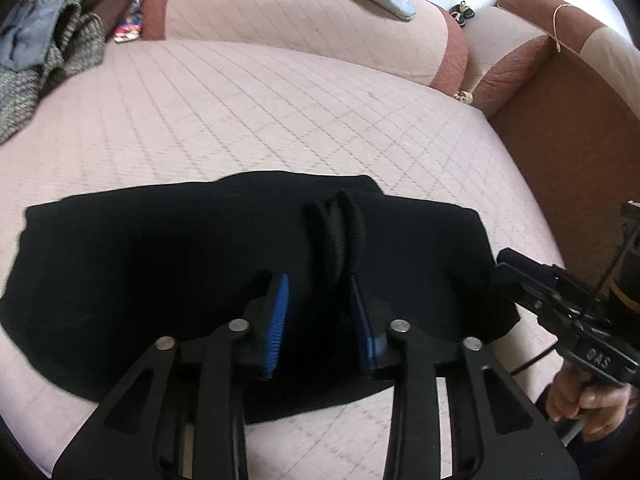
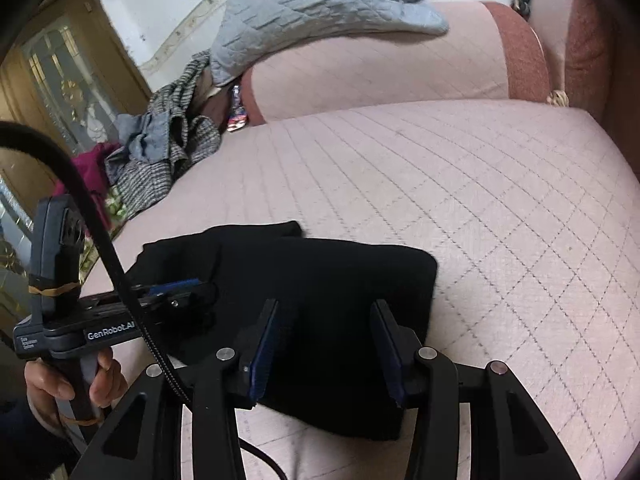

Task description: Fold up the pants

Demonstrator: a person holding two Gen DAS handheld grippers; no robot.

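Black pants [image 1: 160, 272] lie folded into a compact stack on the pink quilted sofa seat [image 1: 240, 112]. My left gripper [image 1: 318, 280] stands open over them, and a raised ridge of black fabric [image 1: 336, 232] runs up between its blue pads, close to the right one. In the right wrist view that same gripper [image 2: 188, 288] comes in from the left onto the pants [image 2: 340, 280]. My right gripper [image 2: 326, 304] is open above the stack's near right part, with only flat black cloth seen between its fingers. Its tip [image 1: 502, 266] sits at the pants' right edge.
A heap of grey clothing [image 2: 160, 152] lies at the seat's far left. A grey quilted blanket [image 2: 320, 8] drapes over the backrest. The reddish armrest [image 1: 520, 72] closes the right side. A hand [image 2: 60, 384] holds the left gripper's handle, and a black cable [image 2: 100, 232] arcs past it.
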